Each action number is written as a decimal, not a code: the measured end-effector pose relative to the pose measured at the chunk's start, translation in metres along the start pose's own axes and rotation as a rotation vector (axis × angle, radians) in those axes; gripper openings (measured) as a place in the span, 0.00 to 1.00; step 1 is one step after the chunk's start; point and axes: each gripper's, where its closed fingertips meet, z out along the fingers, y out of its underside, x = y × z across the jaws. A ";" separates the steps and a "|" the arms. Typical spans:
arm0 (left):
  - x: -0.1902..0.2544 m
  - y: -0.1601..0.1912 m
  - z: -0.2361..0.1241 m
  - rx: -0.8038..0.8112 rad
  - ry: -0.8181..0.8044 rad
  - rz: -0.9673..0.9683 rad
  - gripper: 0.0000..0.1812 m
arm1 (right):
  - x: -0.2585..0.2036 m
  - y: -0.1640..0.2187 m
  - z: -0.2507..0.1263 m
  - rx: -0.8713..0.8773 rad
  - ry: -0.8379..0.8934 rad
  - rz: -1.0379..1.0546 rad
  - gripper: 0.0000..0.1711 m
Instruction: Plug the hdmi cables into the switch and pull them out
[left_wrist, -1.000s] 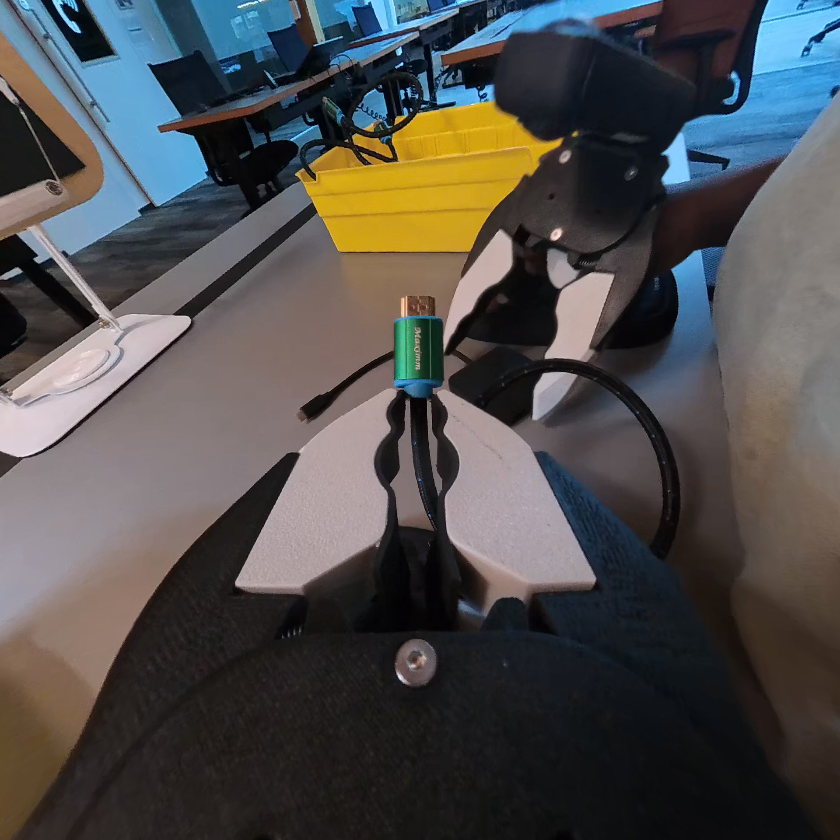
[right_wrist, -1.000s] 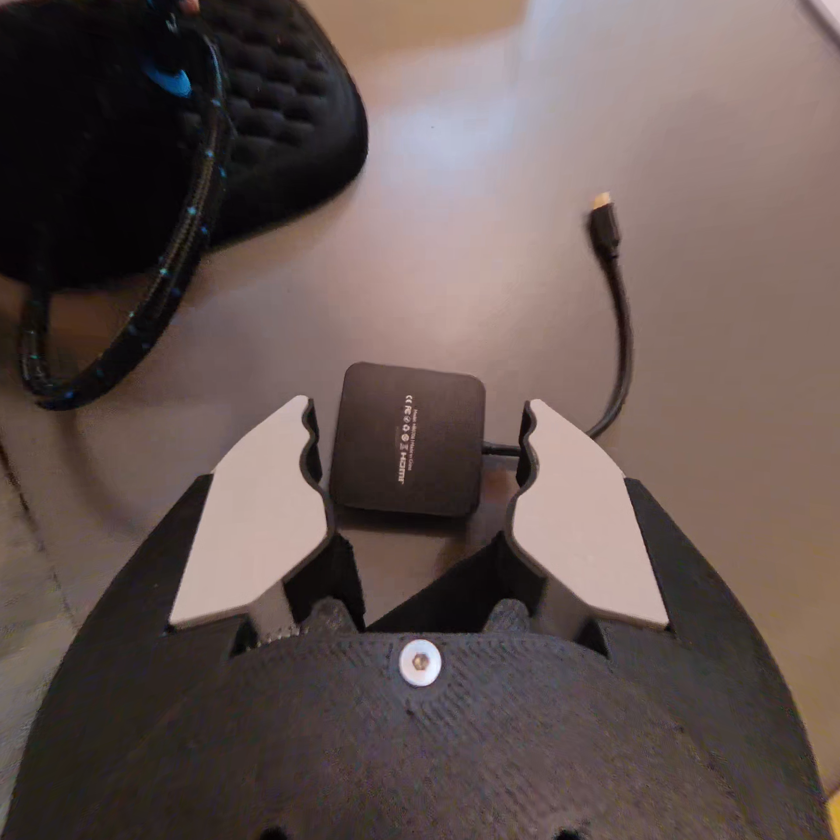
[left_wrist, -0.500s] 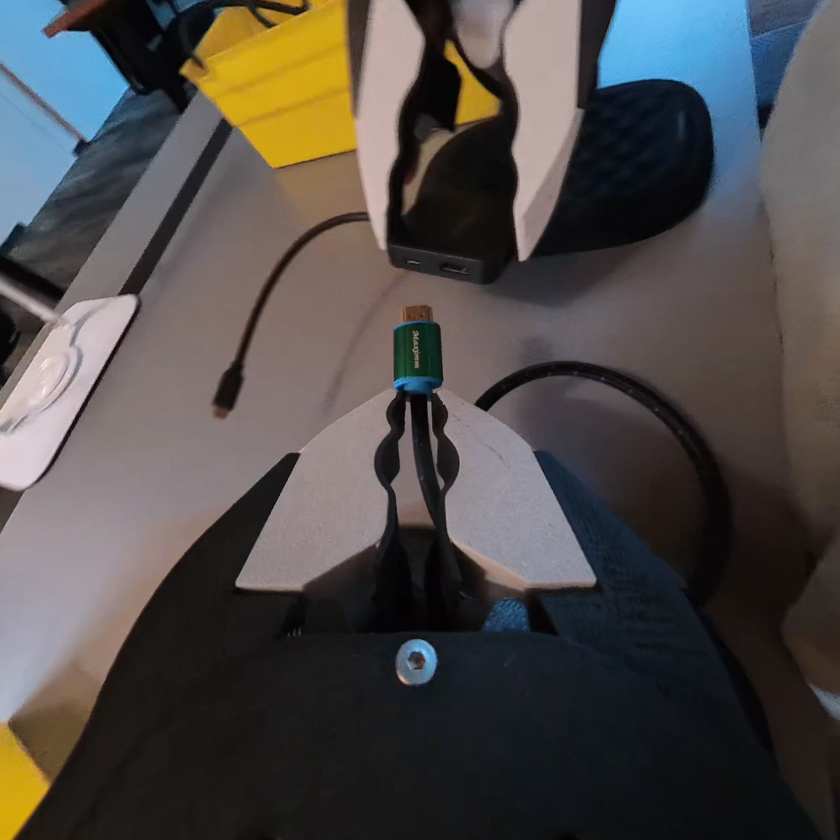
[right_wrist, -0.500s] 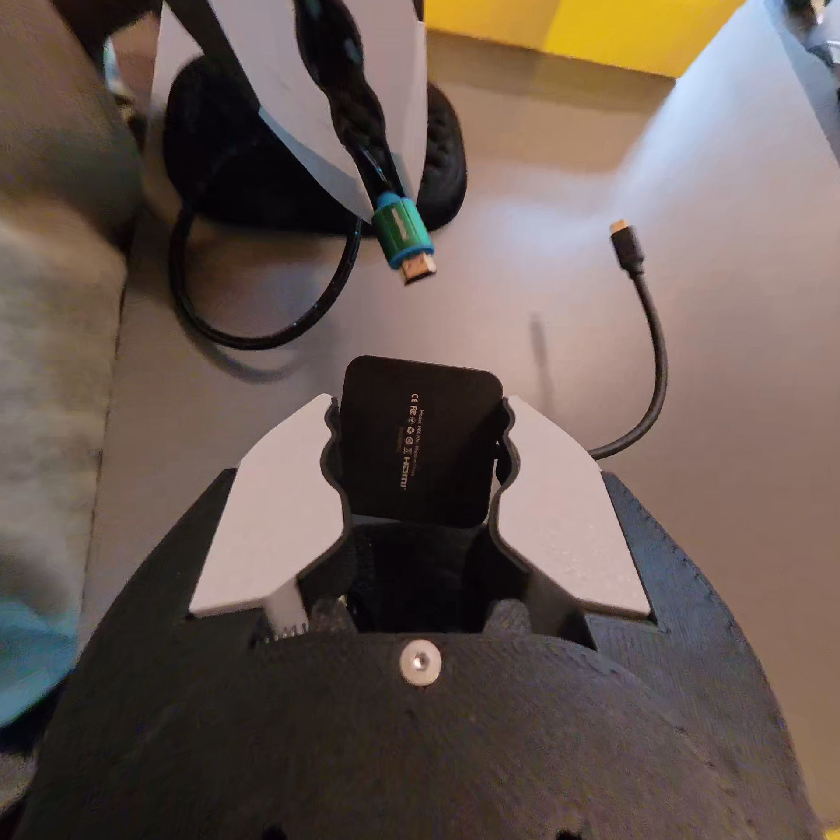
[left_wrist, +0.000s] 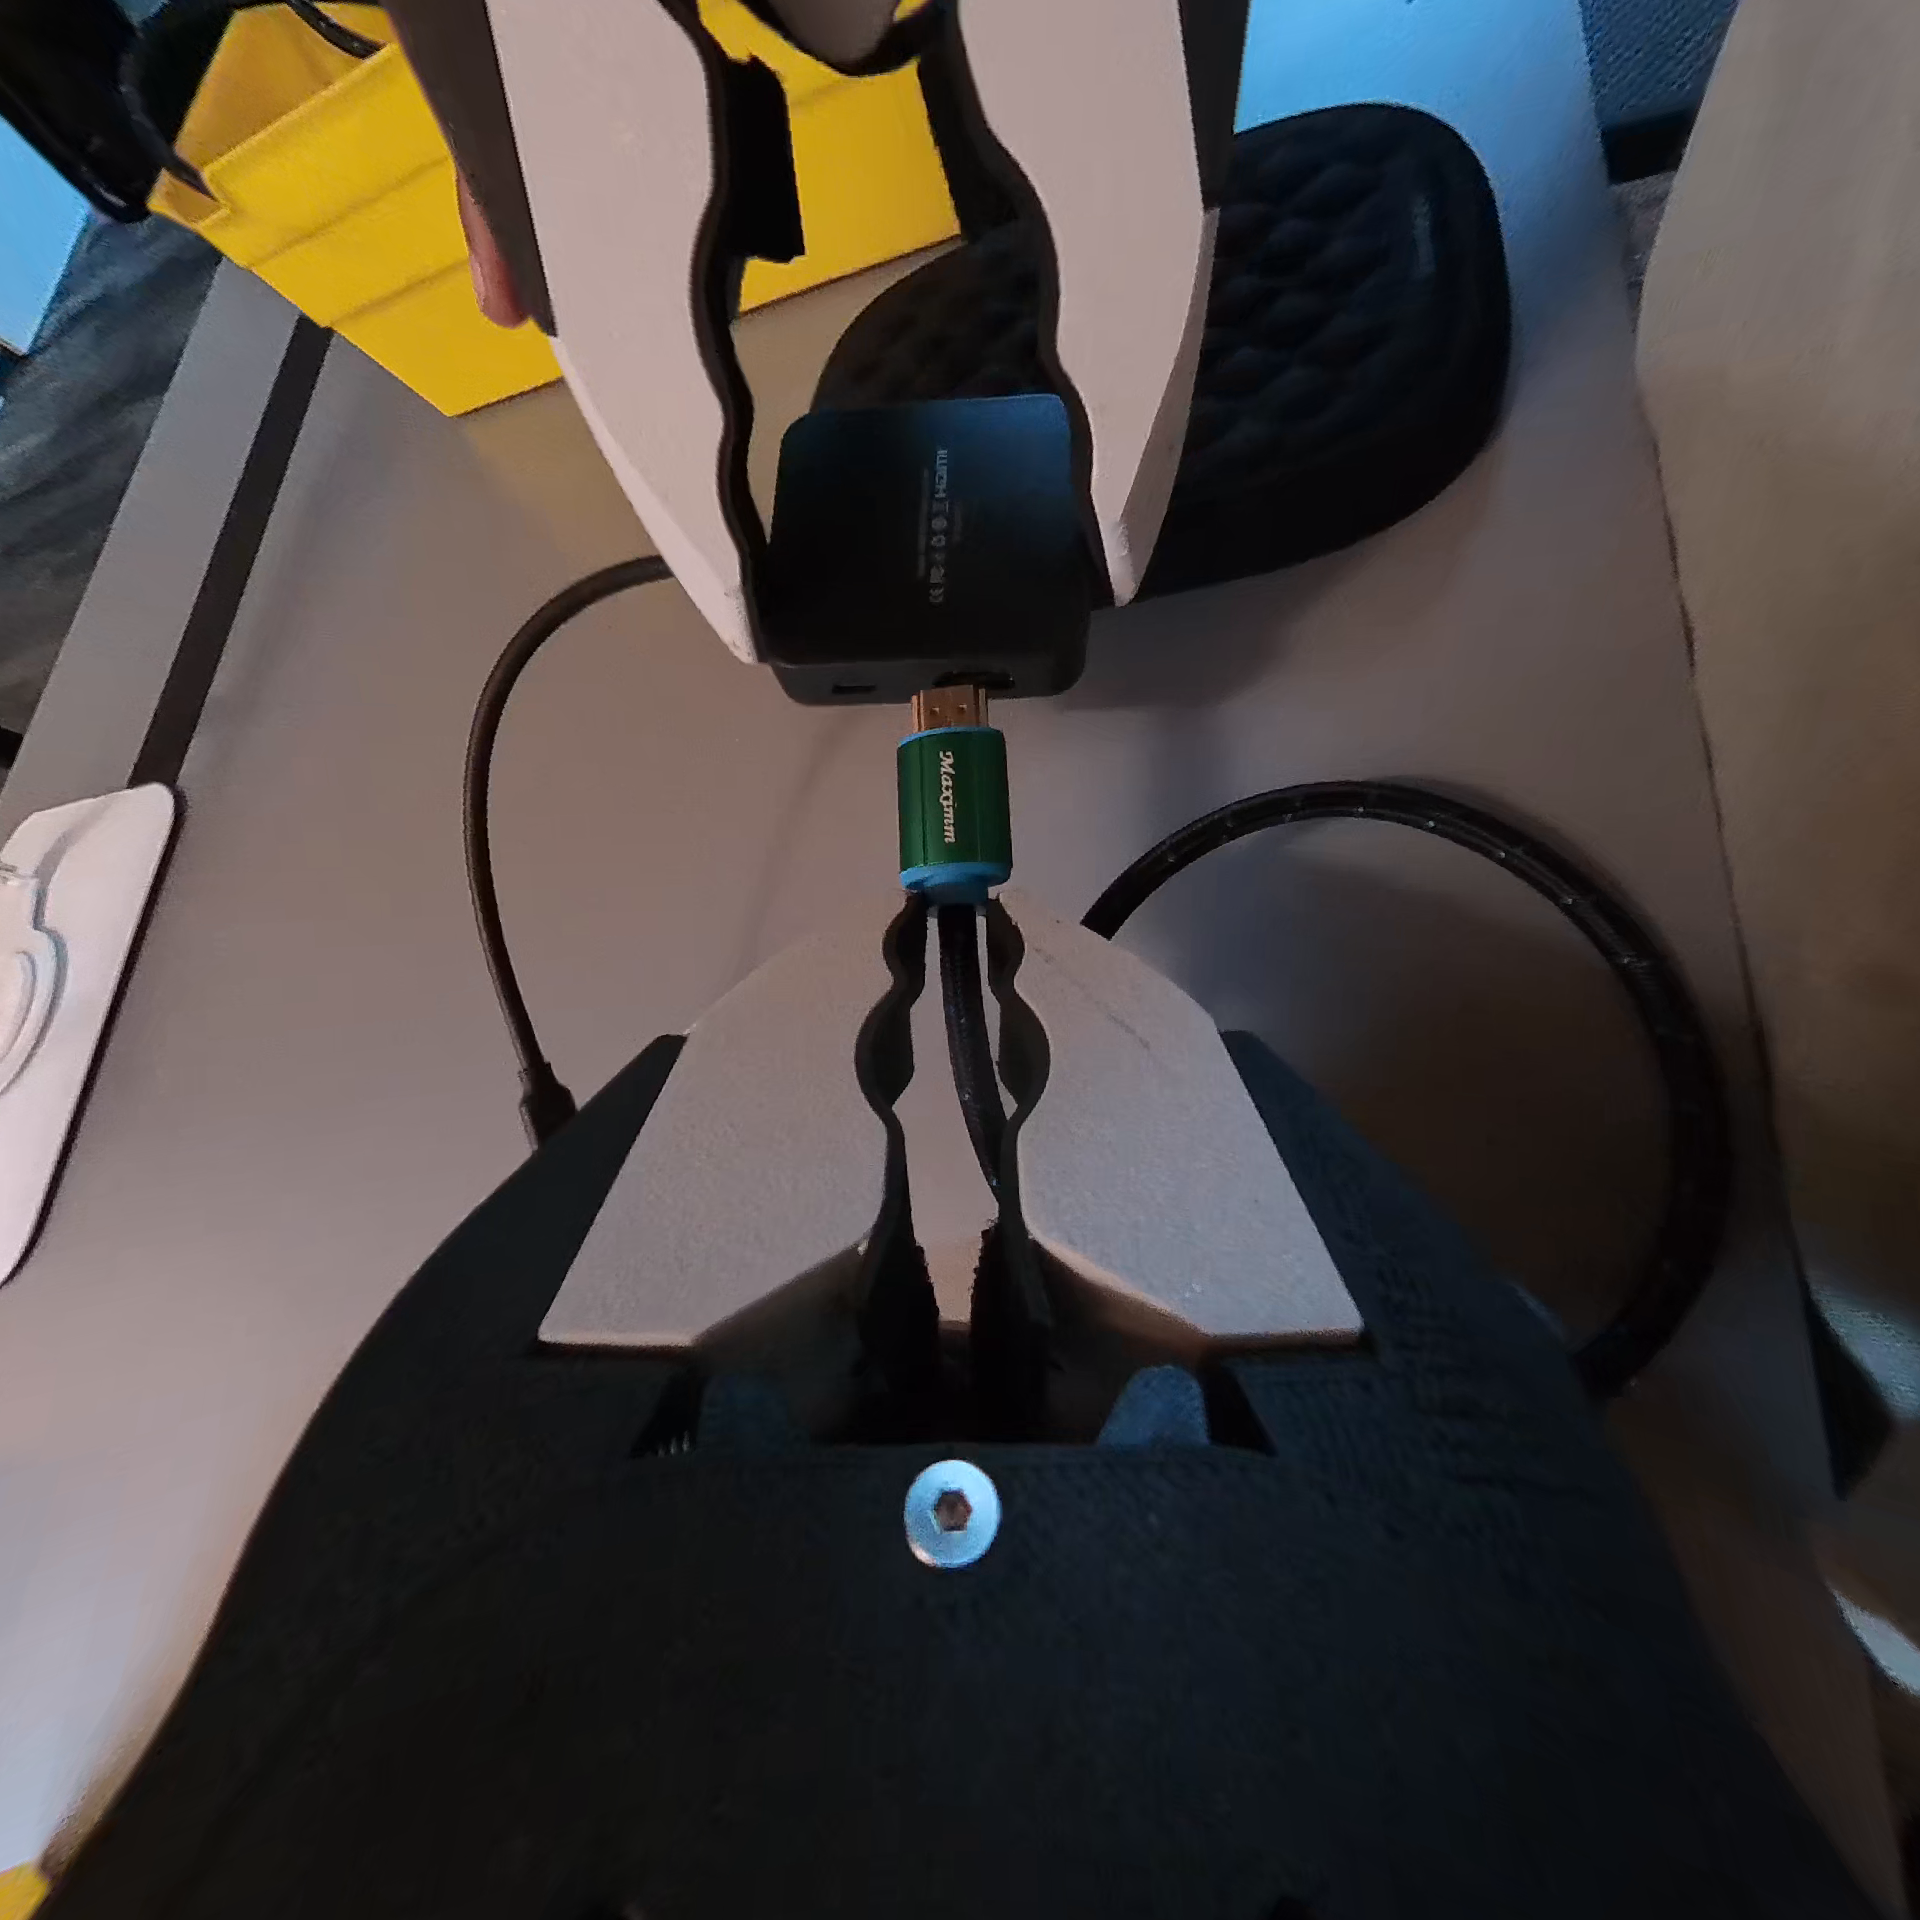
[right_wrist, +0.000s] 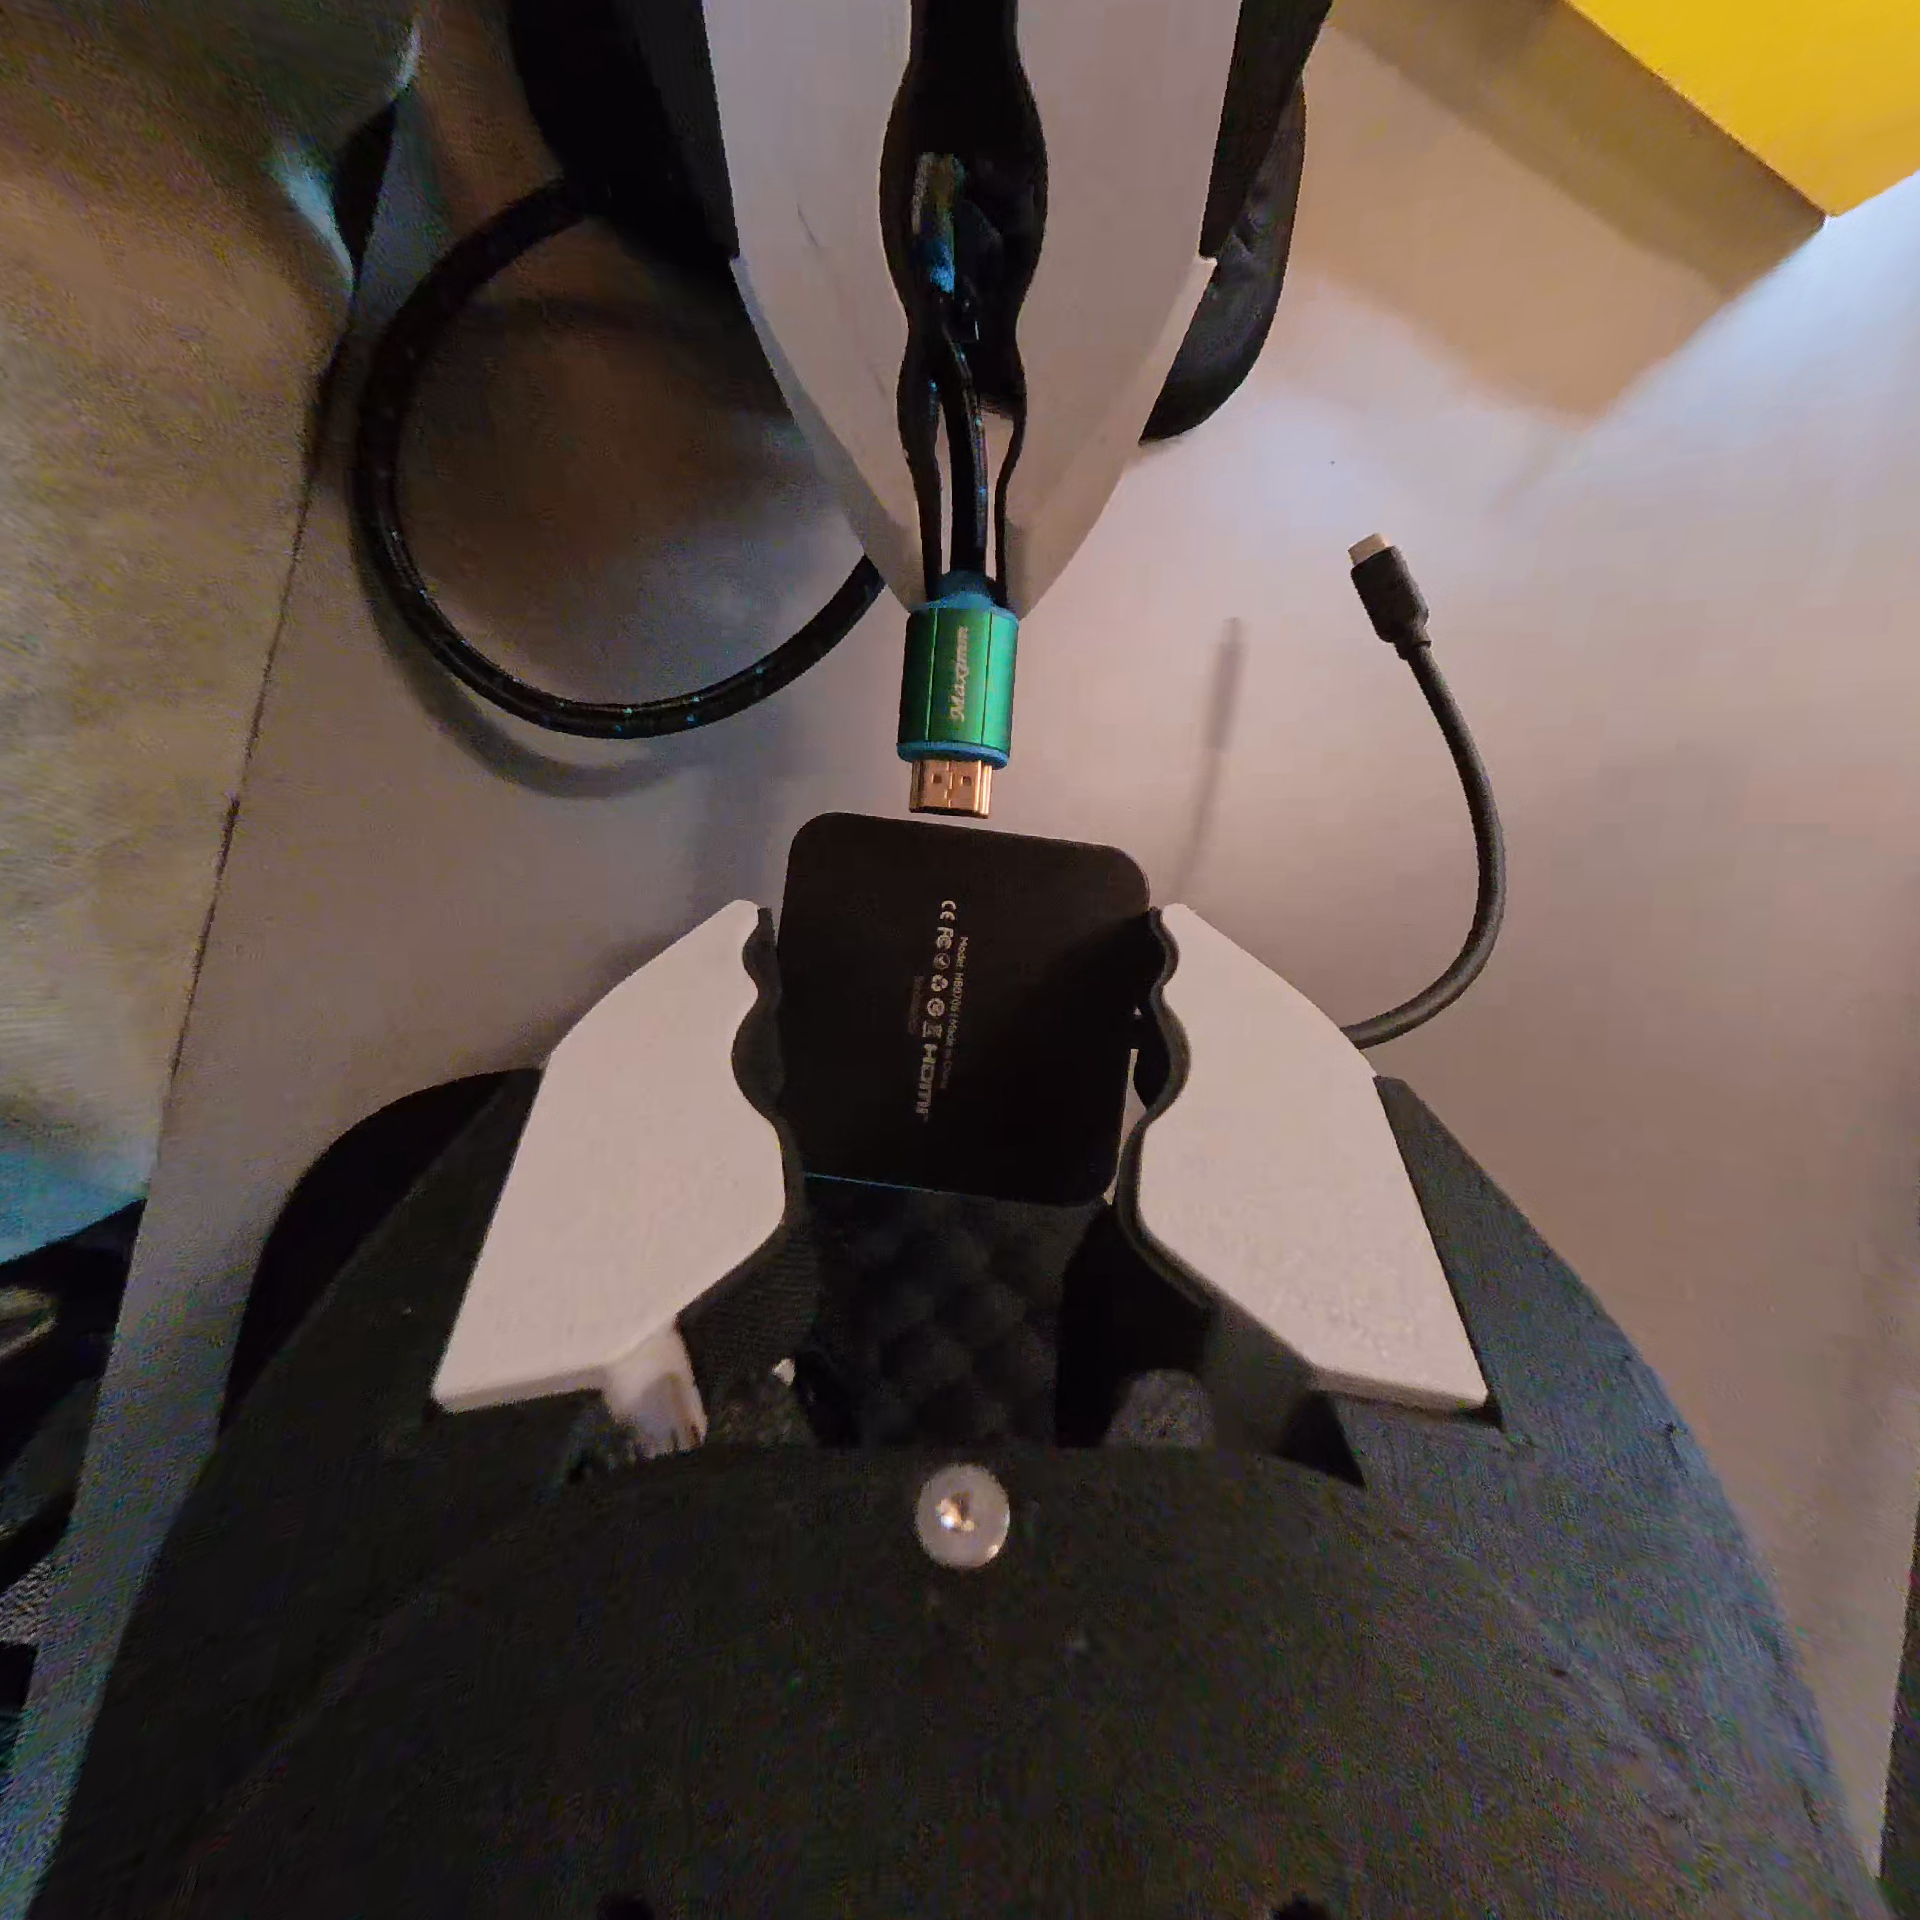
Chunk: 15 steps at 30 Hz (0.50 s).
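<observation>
Jaws shut on switch (right_wrist: 961, 1023) and HDMI cable (left_wrist: 961, 1023); yellow bin's (left_wrist: 343, 208) contents unclear.

Both pictures are fairly dim and look a bit yellow-brown, like indoor lamp light. In the right wrist view the smooth grey table top (right_wrist: 1621, 831) is brightest at the upper right, so light seems to come from there. The looped black braided cable (right_wrist: 488, 665) drops a soft dark shadow on the table just under it. In the left wrist view the small green metal plug (left_wrist: 951, 810) is sharp, but the bright yellow plastic bin (left_wrist: 364, 239) far back is fuzzy. The edges of both pictures bend and stretch like a fish-eye. The beige cloth (left_wrist: 1808, 623) at the right edge is smeared.
</observation>
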 end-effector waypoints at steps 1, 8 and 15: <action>0.001 0.000 0.001 -0.002 -0.003 0.009 0.06 | -0.001 -0.001 0.000 0.009 -0.011 0.007 0.40; 0.009 0.000 0.008 -0.036 0.002 0.069 0.06 | -0.006 0.005 0.005 -0.004 -0.058 0.044 0.40; 0.009 0.002 0.012 -0.009 0.029 0.026 0.06 | -0.007 0.002 0.007 0.042 -0.067 0.074 0.39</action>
